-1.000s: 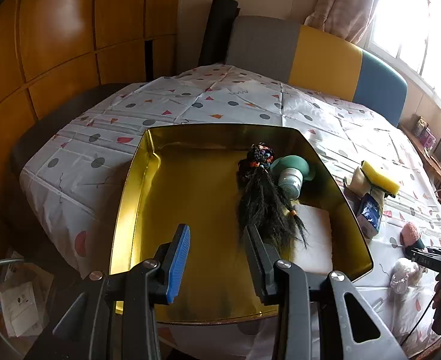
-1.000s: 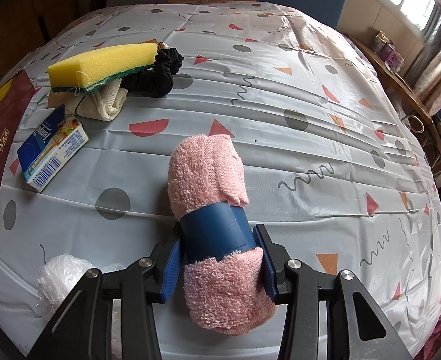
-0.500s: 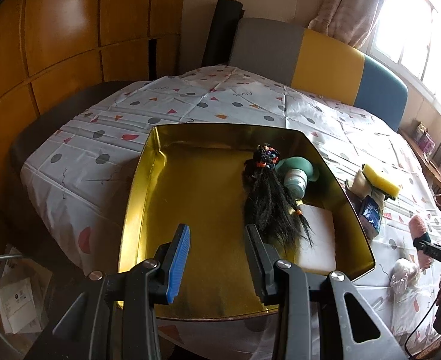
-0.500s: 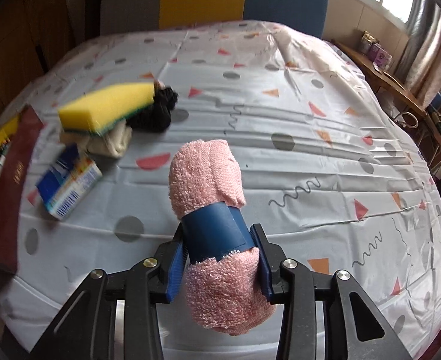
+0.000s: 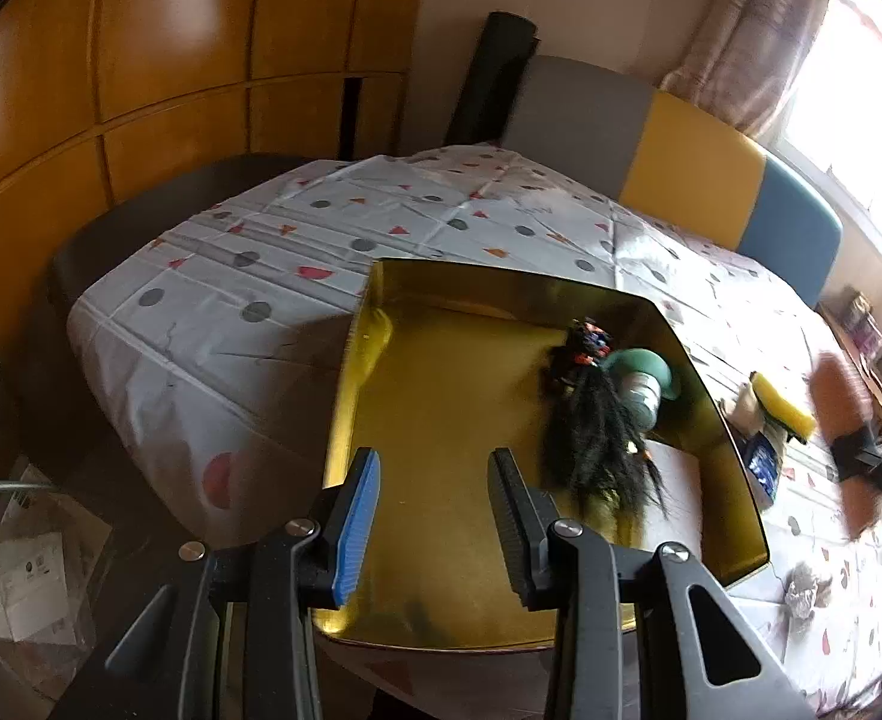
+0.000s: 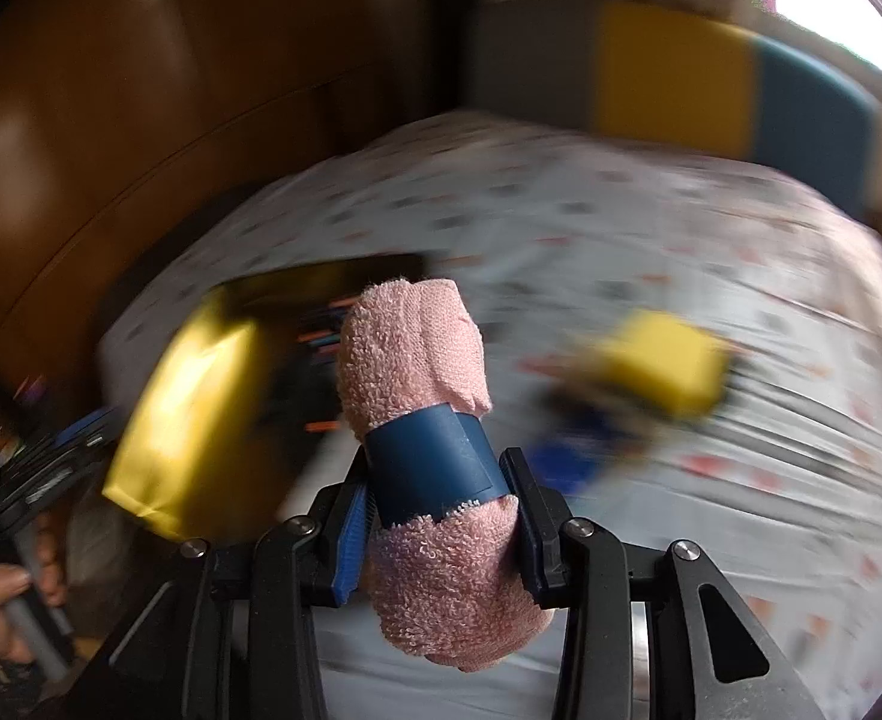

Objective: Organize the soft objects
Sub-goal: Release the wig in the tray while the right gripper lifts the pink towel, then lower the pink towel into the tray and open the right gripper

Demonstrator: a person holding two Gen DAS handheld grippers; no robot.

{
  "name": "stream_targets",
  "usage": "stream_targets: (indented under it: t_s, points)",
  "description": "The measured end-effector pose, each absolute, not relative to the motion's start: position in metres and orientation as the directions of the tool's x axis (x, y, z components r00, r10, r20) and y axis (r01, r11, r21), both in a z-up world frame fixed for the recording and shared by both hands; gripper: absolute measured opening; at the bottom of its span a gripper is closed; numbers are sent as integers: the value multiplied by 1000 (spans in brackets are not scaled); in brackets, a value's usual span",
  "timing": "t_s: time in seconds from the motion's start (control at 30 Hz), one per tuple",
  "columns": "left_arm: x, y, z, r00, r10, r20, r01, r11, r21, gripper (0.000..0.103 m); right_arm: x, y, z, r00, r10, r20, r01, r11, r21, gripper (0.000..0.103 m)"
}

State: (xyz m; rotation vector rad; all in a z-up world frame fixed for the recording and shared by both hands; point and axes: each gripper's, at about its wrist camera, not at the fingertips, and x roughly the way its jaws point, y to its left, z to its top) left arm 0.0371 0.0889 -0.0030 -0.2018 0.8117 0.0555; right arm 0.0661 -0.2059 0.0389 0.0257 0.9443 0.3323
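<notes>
My right gripper [image 6: 435, 522] is shut on a rolled pink towel [image 6: 417, 354] with a blue band, held in the air above the table; it shows blurred in the left wrist view [image 5: 843, 408]. A gold tray [image 5: 351, 372] holds a black hair piece [image 5: 597, 432], a green cap [image 5: 645, 372] and a white pad [image 5: 681, 480]. The tray shows blurred in the right wrist view [image 6: 189, 414], left of the towel. My left gripper [image 5: 435, 510] is open and empty above the tray's near end.
A yellow sponge [image 5: 783, 408] [image 6: 669, 366], a beige cloth and a blue packet [image 5: 762, 468] lie right of the tray on the patterned tablecloth [image 5: 231, 324]. A white clump [image 5: 804, 588] lies near the front right. A multicoloured bench [image 5: 681, 156] stands behind the table.
My right gripper has lifted the pink towel off the table and swung left toward the gold tray. My left gripper has drawn back slightly, staying open.
</notes>
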Motion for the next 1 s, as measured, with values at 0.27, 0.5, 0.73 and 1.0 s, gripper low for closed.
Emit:
stream_targets:
  t_s: [0.27,0.5,0.73,1.0]
  points:
    - [32,110,-4,687,-6,-726,-172,970,-171,37,87,-79,-28,344,360,-867,-420,885,201,42]
    - [35,113,-12,669,-8,-743,-175,970,-169,37,92,-60,-63,326,262,-908,-423,900,108,54]
    - [35,106,-10,670,-14,-742,-154,975,-158,38,79,-73,-48,369,301,-879,-413,901,135,66]
    - [31,95,-1,686,-9,-727,-127,983,-132,38,62,-95,-11,481,304,-823,-389,915,111,69]
